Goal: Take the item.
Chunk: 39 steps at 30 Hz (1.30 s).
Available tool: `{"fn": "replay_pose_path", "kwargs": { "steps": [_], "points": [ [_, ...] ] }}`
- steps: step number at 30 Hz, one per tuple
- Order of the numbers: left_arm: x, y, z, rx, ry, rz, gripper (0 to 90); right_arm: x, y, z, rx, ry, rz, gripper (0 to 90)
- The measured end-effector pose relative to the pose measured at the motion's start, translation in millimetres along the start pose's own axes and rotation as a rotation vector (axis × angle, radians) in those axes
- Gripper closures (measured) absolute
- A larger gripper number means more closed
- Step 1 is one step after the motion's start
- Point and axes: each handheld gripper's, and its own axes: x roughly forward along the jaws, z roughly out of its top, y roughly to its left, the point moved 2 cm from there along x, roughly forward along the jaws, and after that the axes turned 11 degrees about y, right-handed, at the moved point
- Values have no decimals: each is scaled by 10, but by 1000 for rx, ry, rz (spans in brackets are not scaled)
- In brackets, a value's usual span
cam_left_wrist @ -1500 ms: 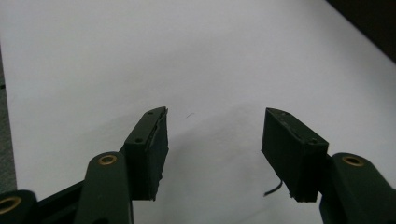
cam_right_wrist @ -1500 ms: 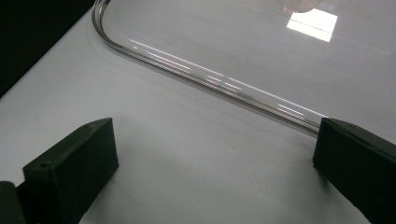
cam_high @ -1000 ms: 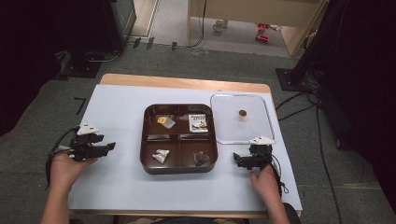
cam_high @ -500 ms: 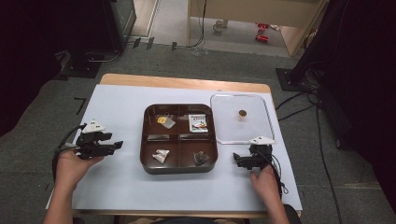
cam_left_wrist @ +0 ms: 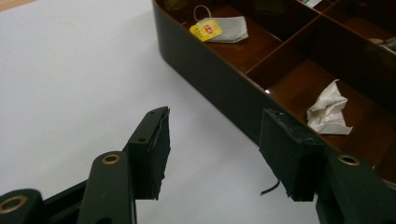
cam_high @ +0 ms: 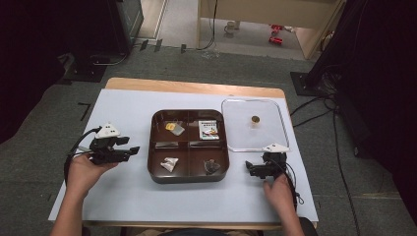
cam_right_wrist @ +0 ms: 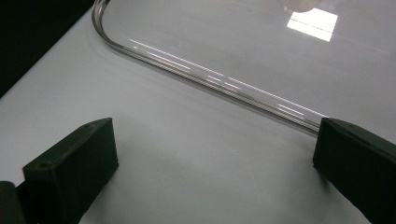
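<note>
On the worktop (cam_high: 123,196), covered w/ a white sheet, a dark brown tray (cam_high: 189,176) sits mid-sheet, divided into compartments. Far-left compartment: tea bag (cam_high: 174,128) w/ yellow tag. Far-right one: small printed packet (cam_high: 209,130). Near-left: crumpled white paper (cam_high: 169,163). Near-right: a dark crumpled item (cam_high: 212,166), prob. a wrapper, too small to tell. Two narrow middle slots hold flat pale bits, unclear.

Just right of tray, a clear lid (cam_high: 231,140) lies flat on the sheet, a small brown knob (cam_high: 254,119) at its centre.

Left tongs (cam_high: 132,150) held in the left hand (cam_high: 83,169), left of tray, well short of it, pointing toward tray. In the left gripper view the jaws stand wide apart w/ nothing between; tray wall (cam_left_wrist: 210,74) is just ahead, tea bag (cam_left_wrist: 219,29) and paper (cam_left_wrist: 328,108) visible inside.

Right tongs (cam_high: 250,169) held in the right hand (cam_high: 278,192), near the lid's near edge, right of tray. In the right gripper view the jaws are spread wide, empty; lid rim (cam_right_wrist: 205,77) runs across just ahead of them, one jaw close to the rim.
</note>
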Motion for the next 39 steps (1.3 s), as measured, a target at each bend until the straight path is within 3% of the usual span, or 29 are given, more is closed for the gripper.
{"fn": "replay_pose_path", "kwargs": {
  "steps": [18,30,39],
  "points": [
    [74,-248,224,84,-22,-62,448,-1,1,-2,-1,-1,-1,0],
    [171,-378,303,131,-12,-93,453,0,1,-2,1,-1,0,0],
    [293,-489,346,170,24,-116,460,-1,2,-2,0,-1,-1,0]
  ]
}}
